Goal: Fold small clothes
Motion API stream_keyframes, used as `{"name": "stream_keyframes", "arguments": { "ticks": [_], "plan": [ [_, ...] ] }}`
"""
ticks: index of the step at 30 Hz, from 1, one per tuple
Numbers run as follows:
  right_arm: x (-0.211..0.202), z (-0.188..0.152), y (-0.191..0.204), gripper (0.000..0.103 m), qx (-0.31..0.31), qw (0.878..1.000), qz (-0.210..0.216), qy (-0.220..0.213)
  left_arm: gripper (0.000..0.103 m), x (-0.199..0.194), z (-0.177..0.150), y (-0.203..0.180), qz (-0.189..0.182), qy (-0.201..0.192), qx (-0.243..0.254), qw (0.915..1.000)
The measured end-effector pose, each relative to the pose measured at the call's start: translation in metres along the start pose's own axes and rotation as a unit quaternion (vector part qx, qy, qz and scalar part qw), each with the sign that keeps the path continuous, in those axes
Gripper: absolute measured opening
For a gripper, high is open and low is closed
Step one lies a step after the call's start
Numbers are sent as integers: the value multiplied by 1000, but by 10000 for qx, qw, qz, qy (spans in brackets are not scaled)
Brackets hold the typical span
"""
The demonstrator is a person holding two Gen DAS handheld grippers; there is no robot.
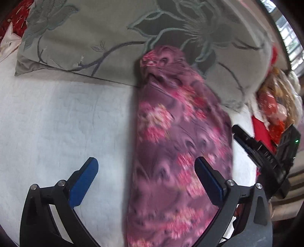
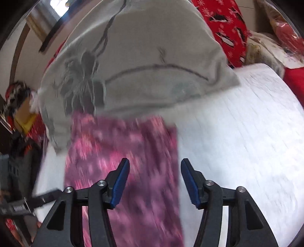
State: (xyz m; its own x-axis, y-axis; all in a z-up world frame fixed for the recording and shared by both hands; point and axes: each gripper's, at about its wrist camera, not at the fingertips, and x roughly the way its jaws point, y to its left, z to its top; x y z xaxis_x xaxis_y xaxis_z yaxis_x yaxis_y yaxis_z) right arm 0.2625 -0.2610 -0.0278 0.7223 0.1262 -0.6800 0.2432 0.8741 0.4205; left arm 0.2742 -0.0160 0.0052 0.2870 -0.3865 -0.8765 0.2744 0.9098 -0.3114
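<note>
White quilted bedding (image 1: 57,117) is the surface under both my claws, stitched in faint lines and bare on the left side of my left camera's view. At its far edge lies one large grey-green pillow (image 1: 91,38) embroidered with dark stems and flowers, and past its left corner a bit of red patterned fabric (image 1: 17,17) shows. One garment, a purple cloth with pink flowers (image 1: 176,142), lies in a long folded strip on the bedding, its far end up against the pillow and its near end running down between my fingers. Further right sits a heap of red and orange things, too blurred to name, and a window (image 1: 288,36) at the upper right edge.

My left claw (image 1: 146,180) stands wide open with nothing in it; the blue pads are well apart, the right one over the cloth, the left one over bare bedding. My right claw (image 2: 154,180) is partly open and grips nothing; its left pad is over the cloth's (image 2: 121,152) right part, its right pad over white bedding. In that view a red cushion with black-and-white penguins (image 2: 226,30) leans behind the pillow (image 2: 144,62).

I can read no writing anywhere; both views are smeared.
</note>
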Motion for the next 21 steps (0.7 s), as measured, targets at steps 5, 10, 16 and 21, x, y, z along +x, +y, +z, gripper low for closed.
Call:
{"name": "stream_keyframes", "arguments": {
  "ticks": [5,10,16,21],
  "plan": [
    [46,13,-1,52,-56,9962,-729,481,102,26,8,11,75,341,-108,9993],
    [15,10,-8,57,-91,9981,-518,332,101,10,3,23,-411,381,-287,9980],
    [-2,-41,-40,57,300,9935,739,816,101,12,-15,24,-802,493,-508,9943],
    [-2,-60,-24,58,68,9917,980,826,98,19,-19,7,-1327,837,-672,9853]
  ]
}}
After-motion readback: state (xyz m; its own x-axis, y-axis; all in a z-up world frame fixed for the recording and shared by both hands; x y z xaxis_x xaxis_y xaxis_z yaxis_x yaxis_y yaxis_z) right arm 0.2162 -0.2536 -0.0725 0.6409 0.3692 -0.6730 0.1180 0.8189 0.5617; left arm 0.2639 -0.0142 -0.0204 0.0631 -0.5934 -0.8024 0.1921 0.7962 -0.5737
